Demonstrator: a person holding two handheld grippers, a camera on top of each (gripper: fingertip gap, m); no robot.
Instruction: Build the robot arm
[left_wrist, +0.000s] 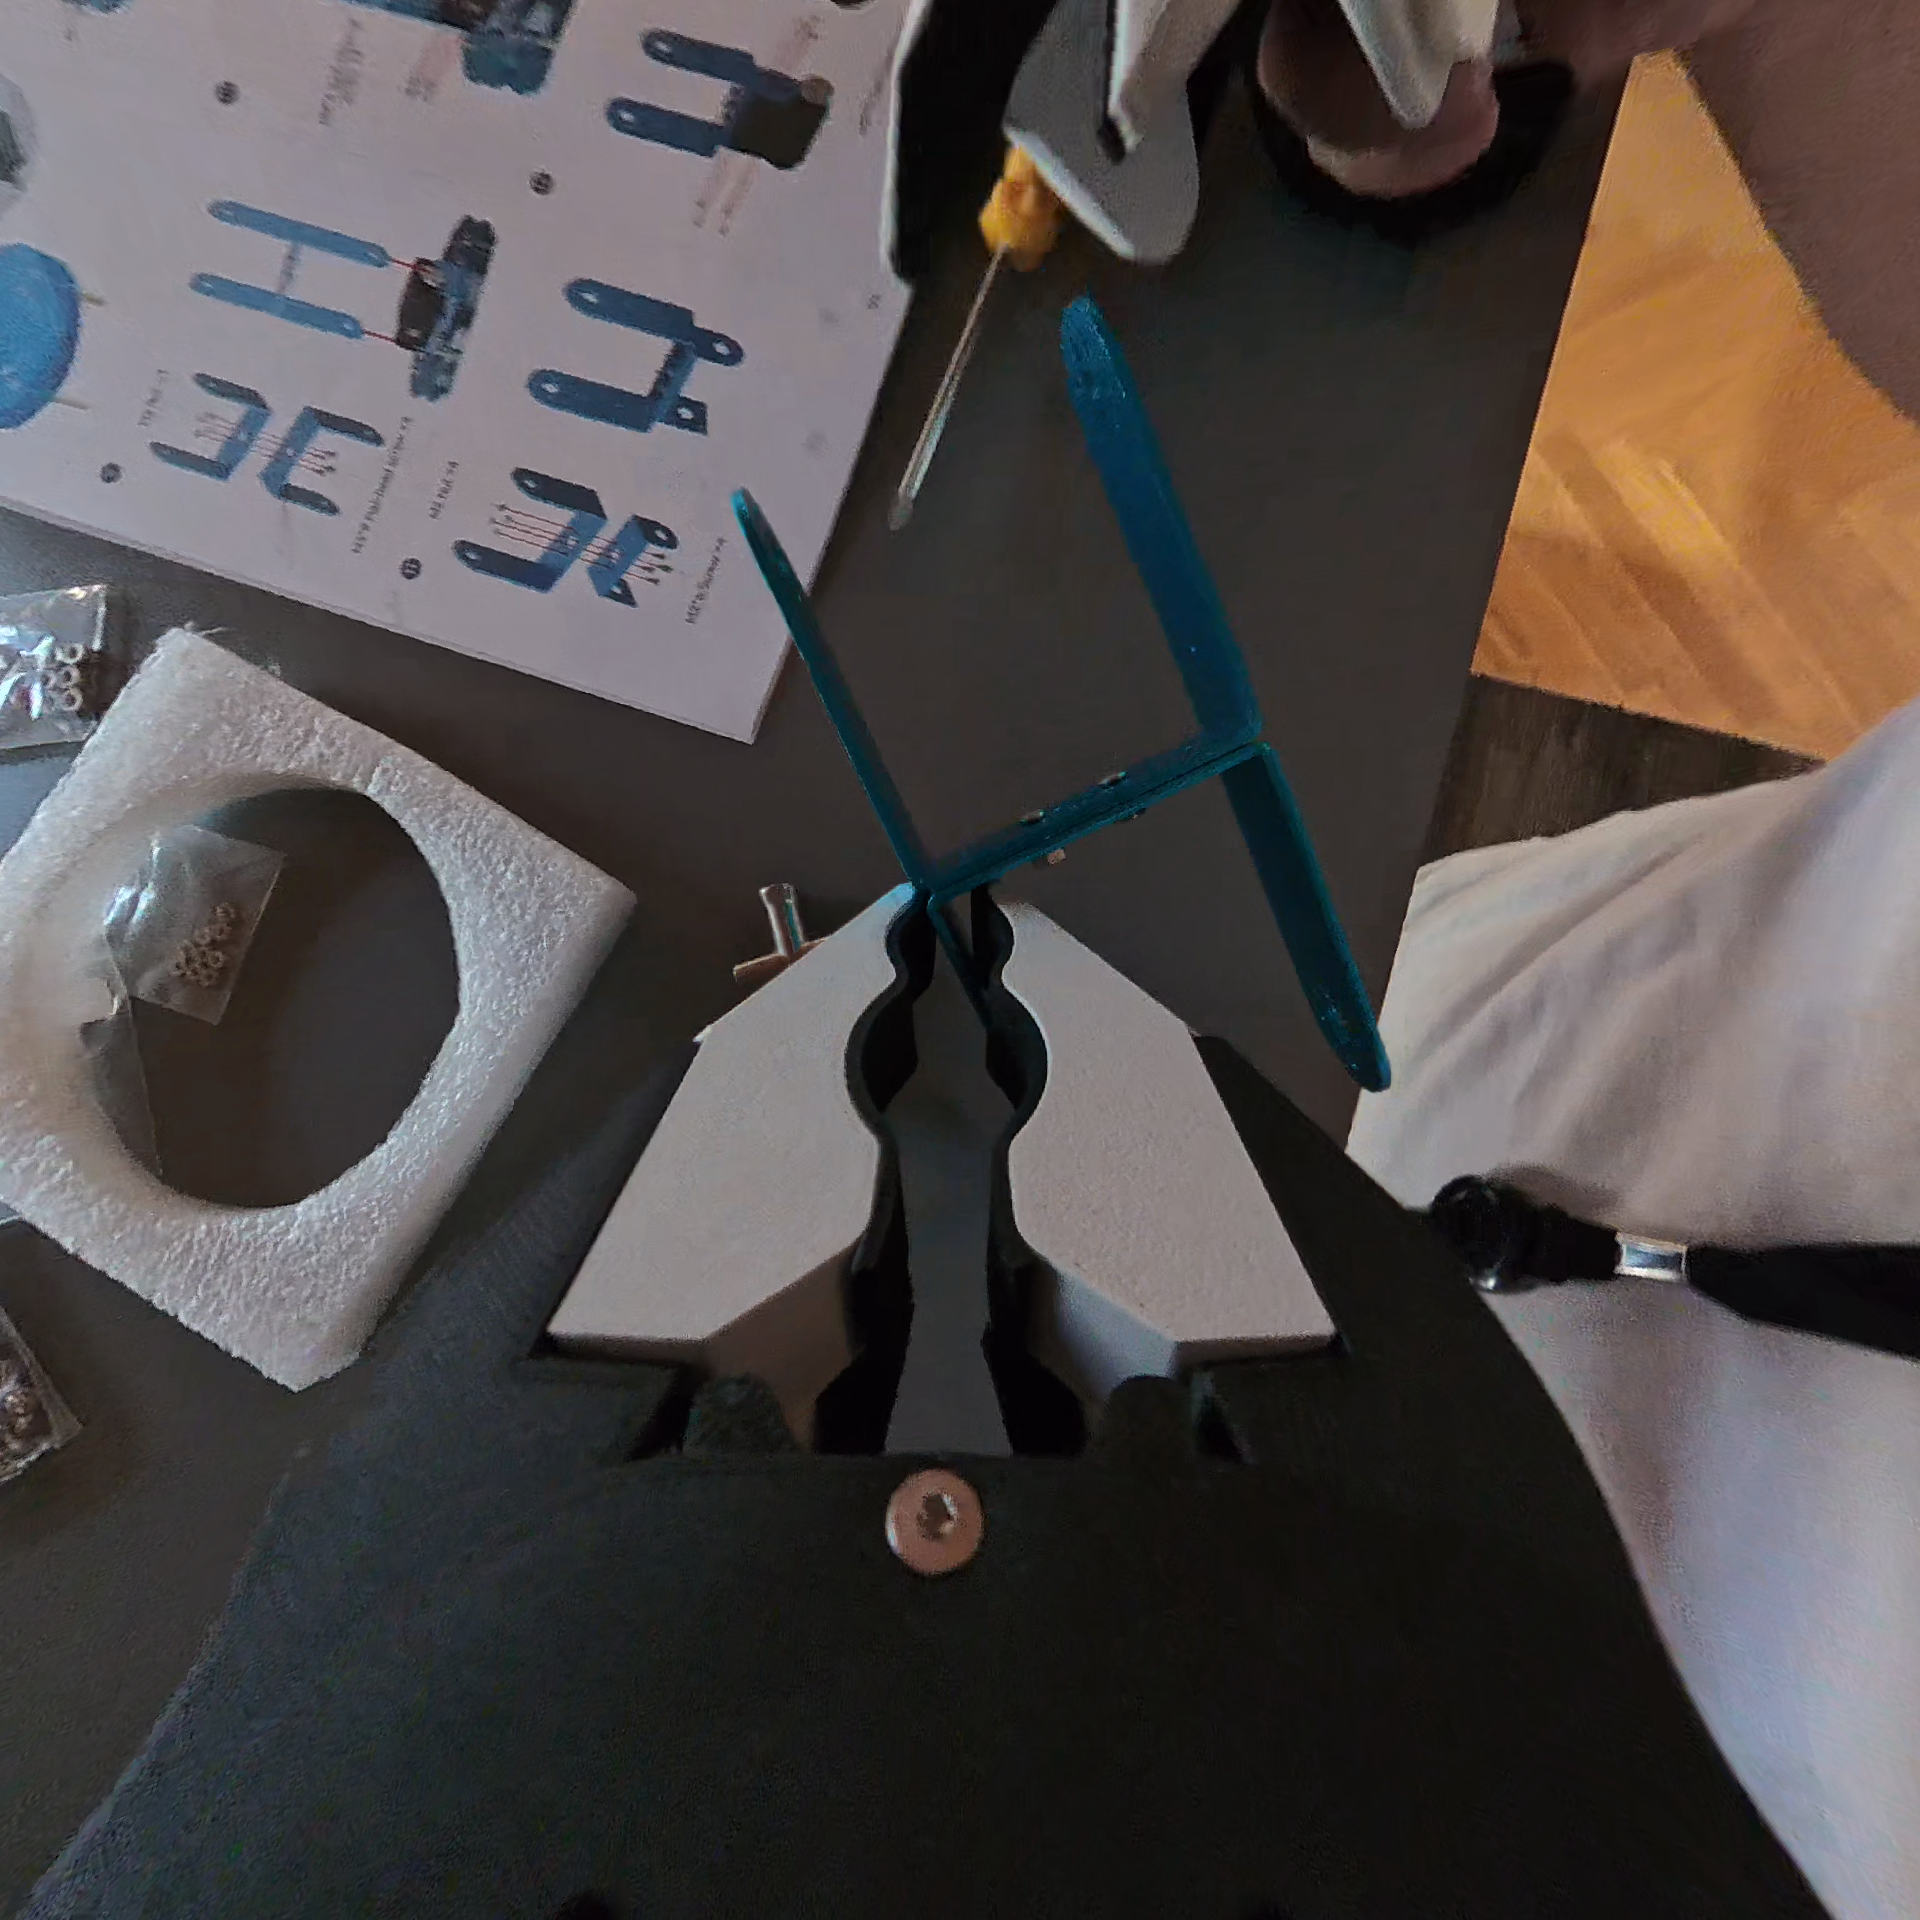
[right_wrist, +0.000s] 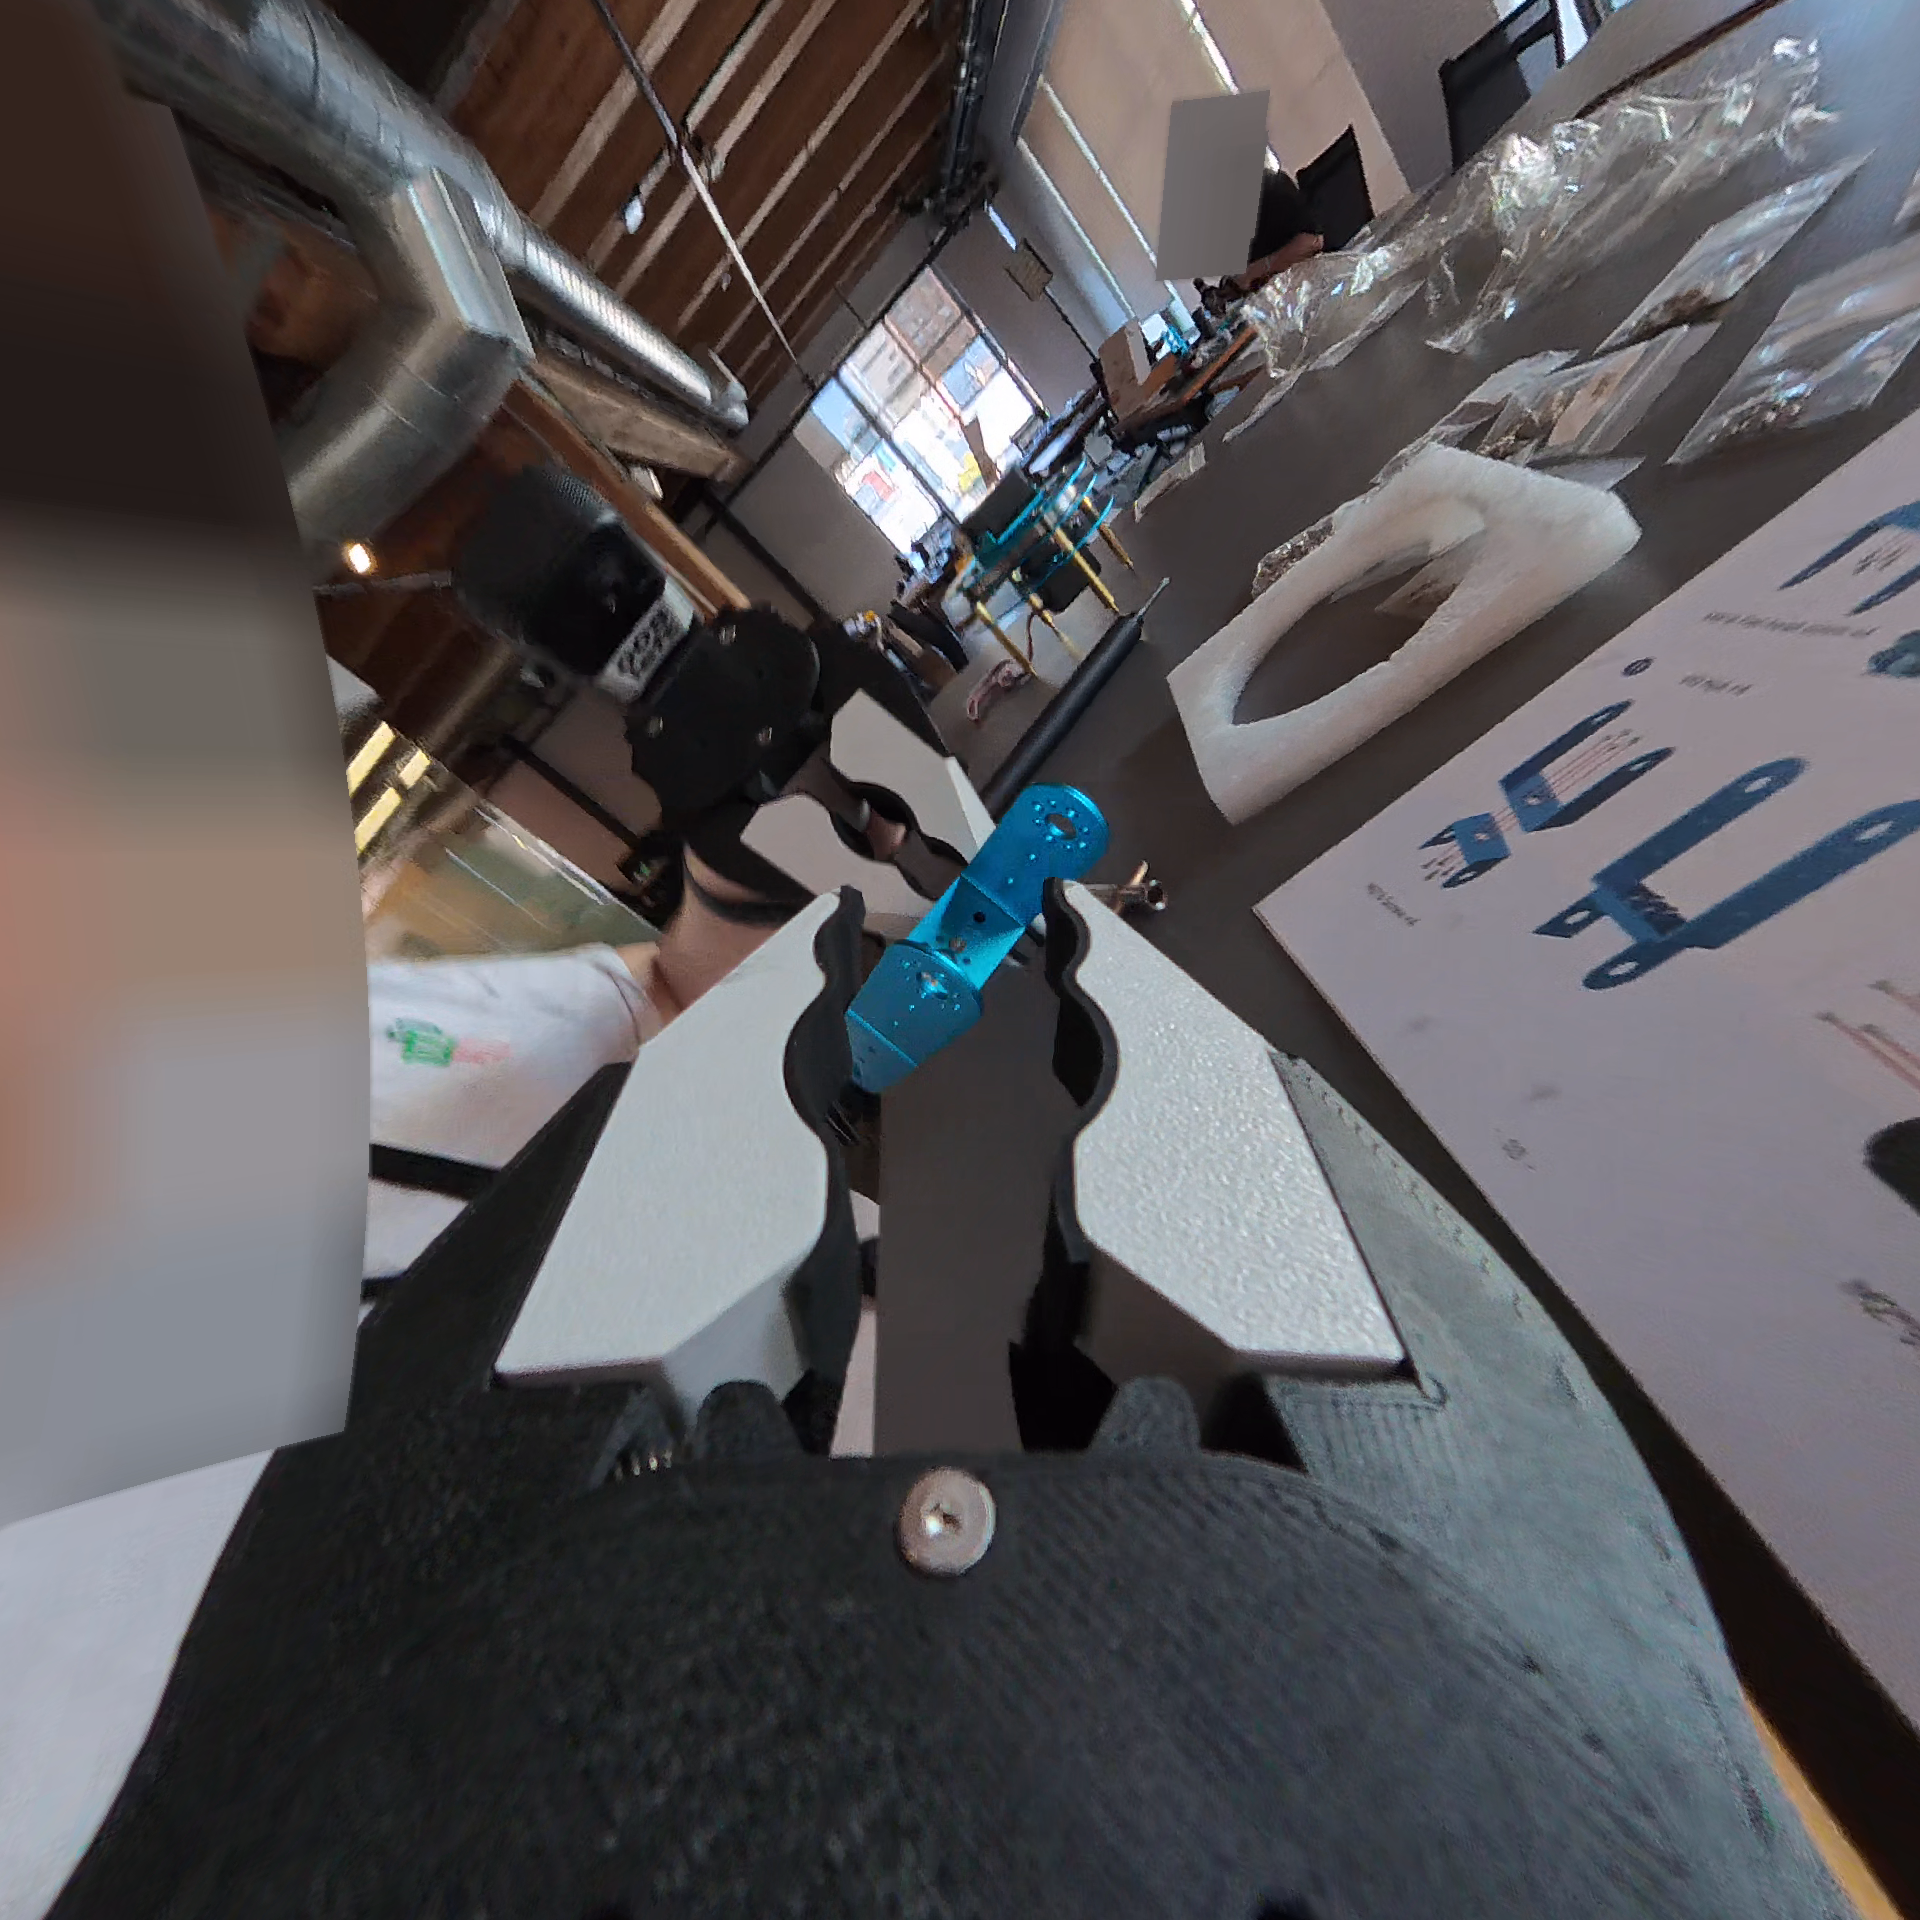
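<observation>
Left hand-held gripper (left_wrist: 951, 920) clamps blue H-shaped metal bracket assembly (left_wrist: 1132, 800) mid-frame, presenting its screws; right hand-held gripper (left_wrist: 1070, 156), upper frame, grips yellow-handled screwdriver (left_wrist: 961, 353).

so the bracket assembly (left_wrist: 1101, 821) sits pinched in the left gripper (left_wrist: 951, 914) above the table (left_wrist: 1247, 416), instruction sheet (left_wrist: 416, 312) off to its left, foam frame (left_wrist: 312, 997) nearer than the sheet, a parts bag (left_wrist: 187, 935) in its hole, screwdriver (left_wrist: 966, 353) just beyond the bracket
</observation>
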